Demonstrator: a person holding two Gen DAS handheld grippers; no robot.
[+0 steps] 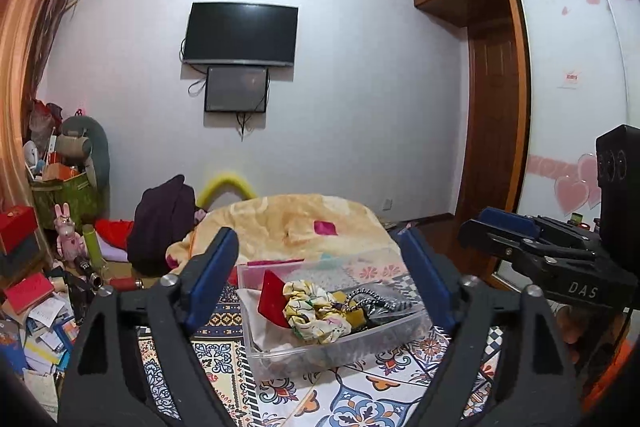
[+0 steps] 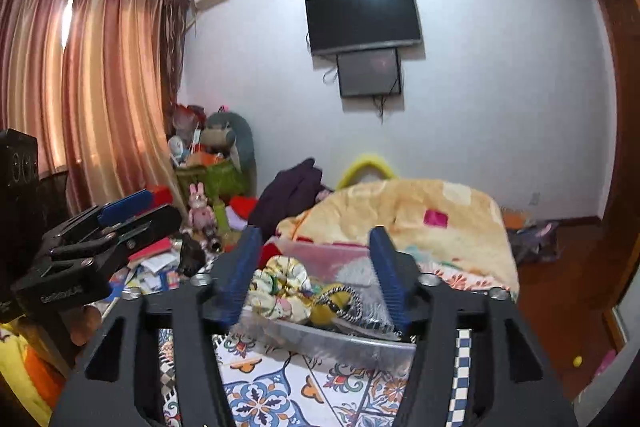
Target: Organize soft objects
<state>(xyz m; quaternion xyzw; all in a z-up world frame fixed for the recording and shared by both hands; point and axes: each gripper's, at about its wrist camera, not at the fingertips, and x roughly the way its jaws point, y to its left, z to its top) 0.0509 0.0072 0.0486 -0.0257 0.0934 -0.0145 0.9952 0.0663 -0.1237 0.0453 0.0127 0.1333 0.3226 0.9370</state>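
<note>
While both claws, left claw (image 1: 316, 267) and right claw (image 2: 316, 267), gape empty, a clear bin (image 1: 384, 337) of scrunchies (image 1: 316, 311) sits between, blanket (image 1: 304, 223) heaped beyond.

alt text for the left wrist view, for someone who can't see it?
The open left gripper points at a clear plastic bin on a patterned bedspread, empty-jawed; the bin holds a floral scrunchie, a red item and other small pieces. The right gripper shows at right, its fingers nearly together. Behind are a yellow blanket and a wall-mounted TV.
</note>
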